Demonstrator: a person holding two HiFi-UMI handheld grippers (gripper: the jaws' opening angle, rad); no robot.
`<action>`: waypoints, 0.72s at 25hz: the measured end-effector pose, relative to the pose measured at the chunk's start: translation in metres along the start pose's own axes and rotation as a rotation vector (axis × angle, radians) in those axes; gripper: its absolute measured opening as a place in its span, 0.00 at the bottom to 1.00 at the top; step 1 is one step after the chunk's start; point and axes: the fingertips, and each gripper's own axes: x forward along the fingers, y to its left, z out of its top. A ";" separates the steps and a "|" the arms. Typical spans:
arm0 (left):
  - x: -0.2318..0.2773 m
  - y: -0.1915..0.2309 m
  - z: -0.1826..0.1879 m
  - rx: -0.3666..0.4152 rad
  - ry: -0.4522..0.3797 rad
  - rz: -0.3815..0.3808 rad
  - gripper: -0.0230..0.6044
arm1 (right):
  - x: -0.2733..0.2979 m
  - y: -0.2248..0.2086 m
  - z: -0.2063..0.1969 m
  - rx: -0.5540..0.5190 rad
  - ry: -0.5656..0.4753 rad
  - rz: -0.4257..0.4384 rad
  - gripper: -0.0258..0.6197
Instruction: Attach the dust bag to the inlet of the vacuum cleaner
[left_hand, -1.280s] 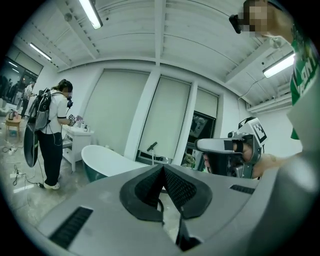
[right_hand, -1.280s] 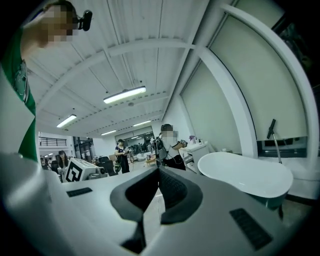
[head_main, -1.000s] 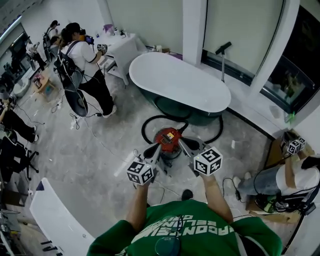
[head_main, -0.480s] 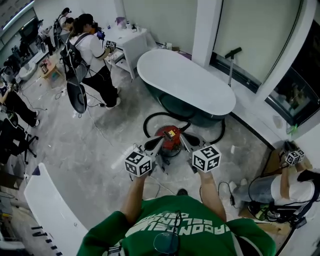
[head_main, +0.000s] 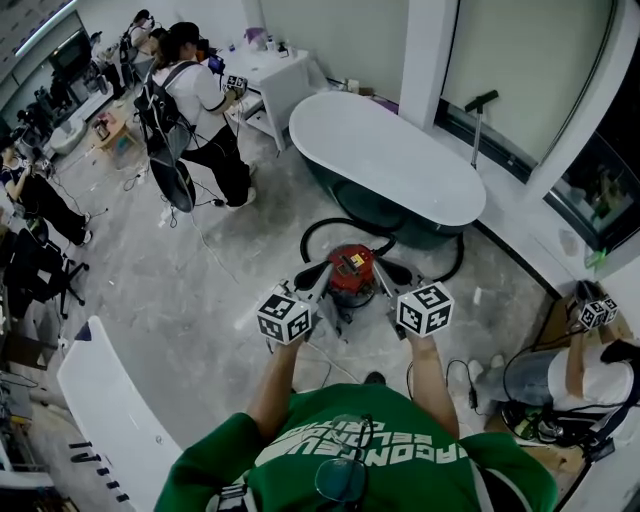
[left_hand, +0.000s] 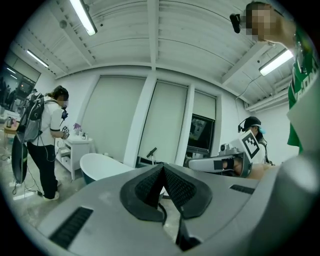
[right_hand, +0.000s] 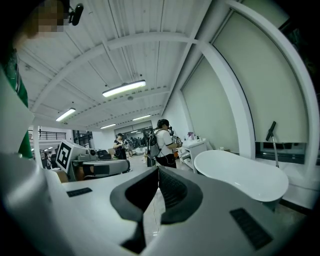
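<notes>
Both tools are closed on nothing: left gripper (head_main: 320, 280) and right gripper (head_main: 380, 278) have their ridged pads tip to tip, mid-frame over the round red vacuum cleaner (head_main: 350, 272), with its black hose (head_main: 318, 232) looped toward the smooth white oval bathtub (head_main: 390, 165). We see no dust bag or inlet, so this fits a bag already seated or one out of shot. Our fit criterion: collar square and flush on the inlet.

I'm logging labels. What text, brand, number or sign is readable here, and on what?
None reads for certain.
On the green shirt: white lettering, upside down, too distorted.
On the vacuum cleaner: yellow label, too small.
On the marker cubes: square patterns, no words.
</notes>
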 end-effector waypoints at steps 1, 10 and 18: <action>-0.001 0.001 0.000 -0.002 -0.003 0.005 0.04 | 0.000 0.000 -0.001 -0.004 0.004 -0.002 0.05; -0.014 0.000 -0.006 -0.014 -0.014 0.031 0.04 | -0.001 0.008 -0.015 -0.036 0.061 -0.011 0.05; -0.033 0.000 -0.014 -0.031 -0.017 0.050 0.04 | -0.002 0.020 -0.025 -0.038 0.086 -0.022 0.05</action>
